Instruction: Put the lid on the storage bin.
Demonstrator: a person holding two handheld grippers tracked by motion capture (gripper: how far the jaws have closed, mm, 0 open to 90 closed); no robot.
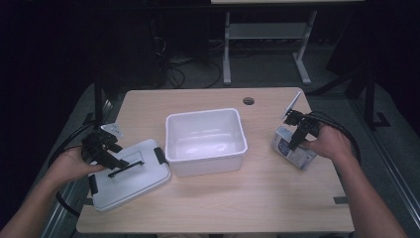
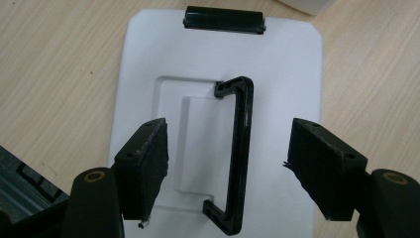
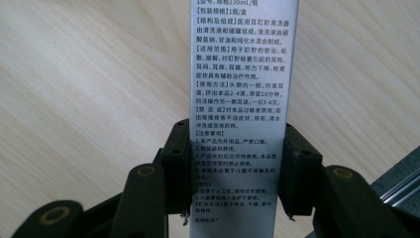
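A white plastic bin [image 1: 205, 141] stands open at the middle of the wooden table. Its grey-white lid [image 1: 131, 174] lies flat to the left of it, with a black handle [image 1: 126, 168] on top and black clips at its ends. My left gripper [image 1: 113, 159] hangs over that lid. In the left gripper view its jaws [image 2: 228, 130] stand open on either side of the handle [image 2: 238, 148], and neither pad touches it. At the right, my right gripper [image 1: 296, 139] is shut on a small white box [image 1: 292, 148] with printed text [image 3: 237, 74], the pads [image 3: 178, 158] pressing its two sides.
A round cable hole [image 1: 248, 101] sits near the table's far edge. Beyond the table are the white legs of another desk [image 1: 227, 54] and cables on the floor. The person's forearms come in from the bottom corners. Bare wood lies in front of the bin.
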